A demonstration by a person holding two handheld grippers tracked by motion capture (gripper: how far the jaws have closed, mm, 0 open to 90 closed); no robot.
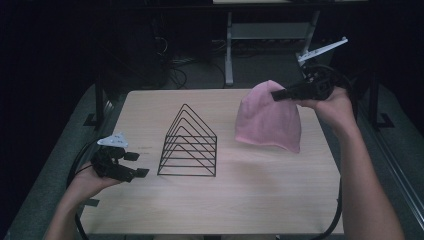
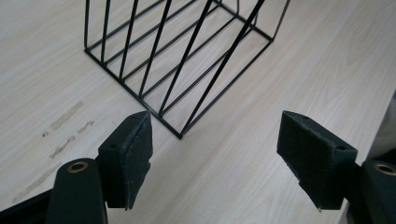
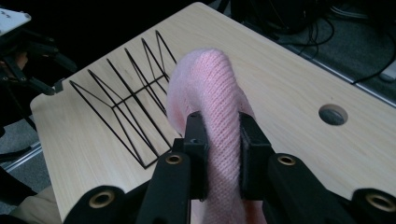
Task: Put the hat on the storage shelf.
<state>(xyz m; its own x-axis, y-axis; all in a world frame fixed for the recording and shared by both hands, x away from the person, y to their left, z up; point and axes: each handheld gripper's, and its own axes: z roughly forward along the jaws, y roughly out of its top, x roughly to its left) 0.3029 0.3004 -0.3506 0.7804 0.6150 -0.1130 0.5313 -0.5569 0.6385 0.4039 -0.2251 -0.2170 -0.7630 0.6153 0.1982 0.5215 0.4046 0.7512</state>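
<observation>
A pink knit hat (image 1: pixel 267 120) hangs by its top from my right gripper (image 1: pixel 277 94), its lower rim brushing the right side of the table. The right gripper view has the jaws pinching a fold of the pink hat (image 3: pixel 212 93) at the gripper (image 3: pixel 223 147). A black wire rack (image 1: pixel 189 145) with triangular dividers stands at the table's middle. My left gripper (image 1: pixel 137 165) rests open low at the left, just left of the rack. Its view looks past the open gripper (image 2: pixel 224 163) at a corner of the wire rack (image 2: pixel 182 60).
The light wooden table (image 1: pixel 225 200) has a round cable hole (image 3: pixel 332 114) near its far edge. Beyond the table are a dark floor, cables and a metal desk frame (image 1: pixel 229 50). Open tabletop lies in front of the rack.
</observation>
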